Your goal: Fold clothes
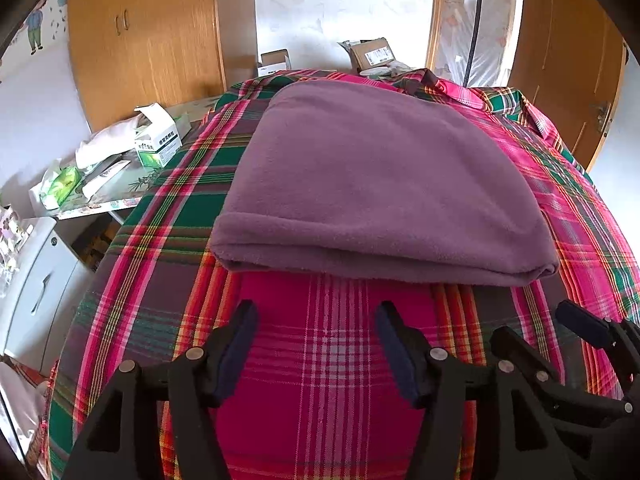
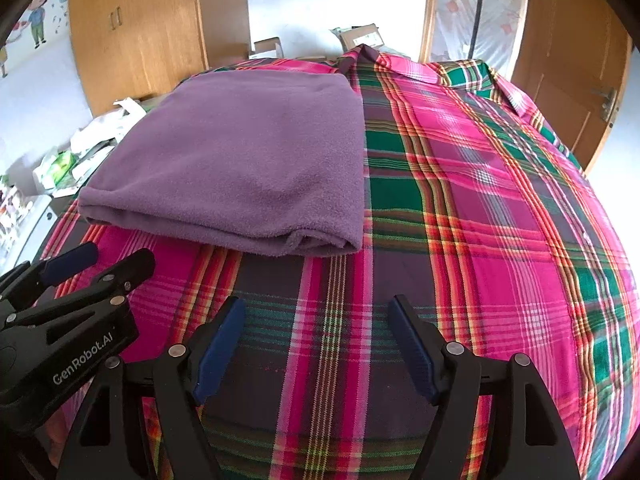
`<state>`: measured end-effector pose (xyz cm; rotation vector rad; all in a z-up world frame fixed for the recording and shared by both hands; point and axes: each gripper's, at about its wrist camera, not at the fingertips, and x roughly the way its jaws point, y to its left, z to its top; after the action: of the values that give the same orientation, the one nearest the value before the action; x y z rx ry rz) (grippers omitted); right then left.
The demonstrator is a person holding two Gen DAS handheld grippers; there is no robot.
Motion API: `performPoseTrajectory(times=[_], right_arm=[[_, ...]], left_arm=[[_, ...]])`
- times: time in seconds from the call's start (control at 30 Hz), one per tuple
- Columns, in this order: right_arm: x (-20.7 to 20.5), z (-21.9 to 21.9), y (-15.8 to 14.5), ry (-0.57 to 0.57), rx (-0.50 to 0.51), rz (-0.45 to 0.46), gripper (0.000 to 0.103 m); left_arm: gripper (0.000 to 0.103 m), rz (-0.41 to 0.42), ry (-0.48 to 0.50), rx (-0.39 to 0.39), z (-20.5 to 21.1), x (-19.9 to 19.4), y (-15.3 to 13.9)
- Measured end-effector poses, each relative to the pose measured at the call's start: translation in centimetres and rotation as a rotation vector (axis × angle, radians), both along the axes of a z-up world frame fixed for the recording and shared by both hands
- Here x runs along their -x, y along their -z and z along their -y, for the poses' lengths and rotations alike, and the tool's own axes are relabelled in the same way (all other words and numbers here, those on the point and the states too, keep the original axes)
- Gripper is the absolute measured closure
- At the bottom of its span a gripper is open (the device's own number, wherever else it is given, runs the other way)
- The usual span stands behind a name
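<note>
while both sit spread empty | left claw [image 1: 316,320] | right claw [image 2: 316,316] | folded purple fleece [image 1: 372,184] just ahead on plaid cloth [image 2: 480,208]

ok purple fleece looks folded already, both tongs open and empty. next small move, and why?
Probably bring the left tongs forward to the near edge of the purple fleece for another fold or to move it. It lies folded flat on the plaid sheet, layered edge toward the tongs; both the left and the right tongs are open, apart from it.
</note>
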<state>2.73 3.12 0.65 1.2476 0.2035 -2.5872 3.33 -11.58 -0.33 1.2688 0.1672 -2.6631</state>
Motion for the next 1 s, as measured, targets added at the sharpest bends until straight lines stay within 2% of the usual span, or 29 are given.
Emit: performPoseTrajectory(times=[1.0], right_arm=[[0.06, -0.22, 0.04, -0.006, 0.000, -0.001, 0.027]], left_arm=[[0.037, 0.003, 0.008, 0.002, -0.12, 0.05, 0.01]])
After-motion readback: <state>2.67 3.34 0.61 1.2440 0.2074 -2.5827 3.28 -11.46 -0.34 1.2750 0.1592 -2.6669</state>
